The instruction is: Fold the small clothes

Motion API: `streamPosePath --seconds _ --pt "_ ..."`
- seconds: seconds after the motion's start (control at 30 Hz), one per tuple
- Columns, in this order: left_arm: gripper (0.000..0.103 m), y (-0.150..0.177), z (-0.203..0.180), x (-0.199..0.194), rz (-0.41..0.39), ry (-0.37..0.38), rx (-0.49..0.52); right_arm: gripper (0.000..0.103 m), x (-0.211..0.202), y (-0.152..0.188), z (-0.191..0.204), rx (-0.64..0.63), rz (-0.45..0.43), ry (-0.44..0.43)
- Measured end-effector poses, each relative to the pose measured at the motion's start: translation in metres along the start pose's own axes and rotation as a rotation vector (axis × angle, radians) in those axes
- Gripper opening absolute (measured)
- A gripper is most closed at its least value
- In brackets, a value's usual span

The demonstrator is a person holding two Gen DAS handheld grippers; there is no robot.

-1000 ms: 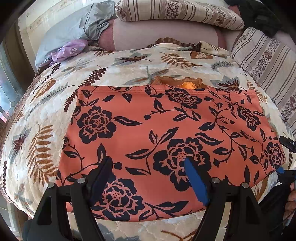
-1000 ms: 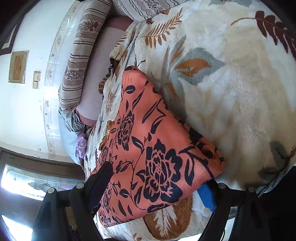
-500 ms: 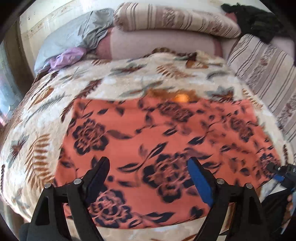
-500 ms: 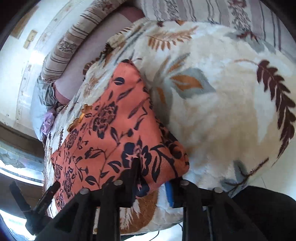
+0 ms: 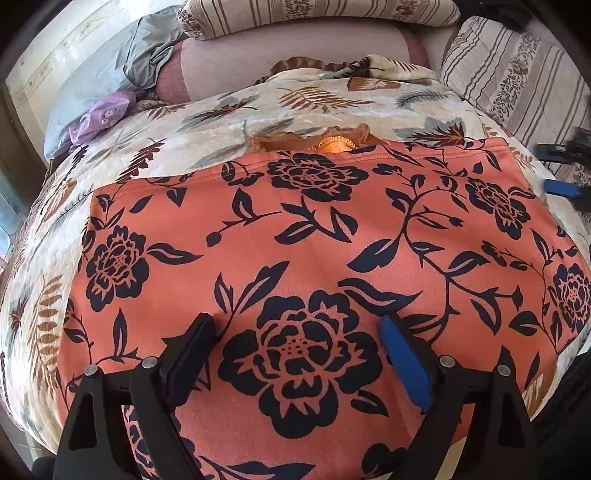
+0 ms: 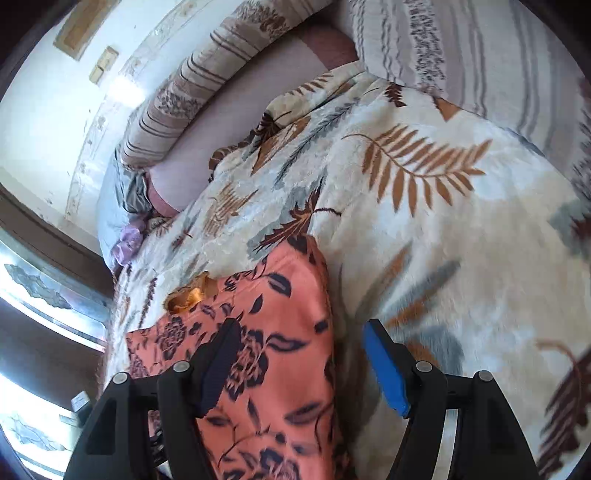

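Observation:
An orange garment with dark blue flowers (image 5: 314,240) lies folded flat on the leaf-patterned blanket (image 5: 221,122). A frilled orange-brown edge (image 5: 325,138) sticks out at its far side. My left gripper (image 5: 299,328) is open and hovers low over the garment's near middle. My right gripper (image 6: 299,336) is open above the garment's right edge (image 6: 288,314); its dark finger is over the cloth and its blue finger over the blanket (image 6: 424,229). It also shows at the right edge of the left wrist view (image 5: 561,166).
Striped cushions (image 5: 317,14) and a pink bolster (image 5: 288,48) line the far side. A grey cloth (image 5: 110,74) and a purple cloth (image 5: 99,118) lie at the far left. A window (image 6: 37,314) is on the left.
My right gripper was shut on the garment's right corner half a second ago; it has opened and moved up along the right edge. My left gripper has moved in closer over the garment.

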State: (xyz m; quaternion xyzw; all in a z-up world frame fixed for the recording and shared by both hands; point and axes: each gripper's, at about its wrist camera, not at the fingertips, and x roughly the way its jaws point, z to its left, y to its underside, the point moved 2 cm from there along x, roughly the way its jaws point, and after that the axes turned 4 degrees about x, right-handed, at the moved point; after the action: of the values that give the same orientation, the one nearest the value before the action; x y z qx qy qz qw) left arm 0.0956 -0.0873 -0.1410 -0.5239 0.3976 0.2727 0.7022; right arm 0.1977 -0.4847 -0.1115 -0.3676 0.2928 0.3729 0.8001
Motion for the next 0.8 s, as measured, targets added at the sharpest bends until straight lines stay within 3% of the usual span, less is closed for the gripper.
streamPosePath --seconds 0.07,0.1,0.13,0.2,0.23,0.3,0.4,0.43,0.5,0.6,0.67,0.8 --pt "0.093 0.002 -0.001 0.001 -0.009 -0.002 0.000 0.070 0.040 -0.013 0.005 -0.012 0.116 0.011" --pt "0.093 0.002 -0.001 0.001 -0.011 0.000 -0.001 0.062 0.051 -0.014 0.008 -0.042 0.146 0.013" --pt "0.093 0.003 -0.002 0.003 -0.012 0.003 -0.001 0.032 0.059 -0.015 0.014 -0.095 0.162 0.046" --pt "0.095 0.003 -0.001 0.004 -0.014 0.007 0.000 0.024 0.063 -0.019 0.025 -0.142 0.160 0.077" --pt "0.096 0.003 0.000 0.005 -0.016 0.009 -0.001 0.019 0.060 -0.026 0.025 -0.144 0.119 0.089" --pt "0.098 0.003 0.001 0.007 -0.019 0.012 -0.005 0.020 0.061 -0.037 0.008 -0.051 0.062 0.163" --pt "0.098 0.000 0.005 0.004 -0.007 0.032 -0.008 0.032 0.055 -0.031 0.006 -0.020 0.016 0.167" --pt "0.097 0.000 0.009 0.000 -0.002 0.048 -0.013 0.046 0.049 -0.028 0.008 -0.030 0.000 0.195" --pt "0.096 0.003 0.024 -0.016 -0.024 0.045 -0.039 0.062 0.022 -0.015 0.016 -0.038 -0.074 0.228" --pt "0.096 0.021 0.067 -0.048 -0.114 0.003 -0.122 0.062 -0.012 0.009 0.041 -0.056 -0.100 0.109" --pt "0.096 0.038 0.107 -0.061 -0.124 -0.027 -0.224 0.063 -0.024 0.040 0.062 -0.092 -0.082 0.035" --pt "0.096 0.079 0.174 -0.057 -0.024 -0.022 -0.457 0.064 -0.025 0.107 0.098 -0.168 0.000 -0.062"
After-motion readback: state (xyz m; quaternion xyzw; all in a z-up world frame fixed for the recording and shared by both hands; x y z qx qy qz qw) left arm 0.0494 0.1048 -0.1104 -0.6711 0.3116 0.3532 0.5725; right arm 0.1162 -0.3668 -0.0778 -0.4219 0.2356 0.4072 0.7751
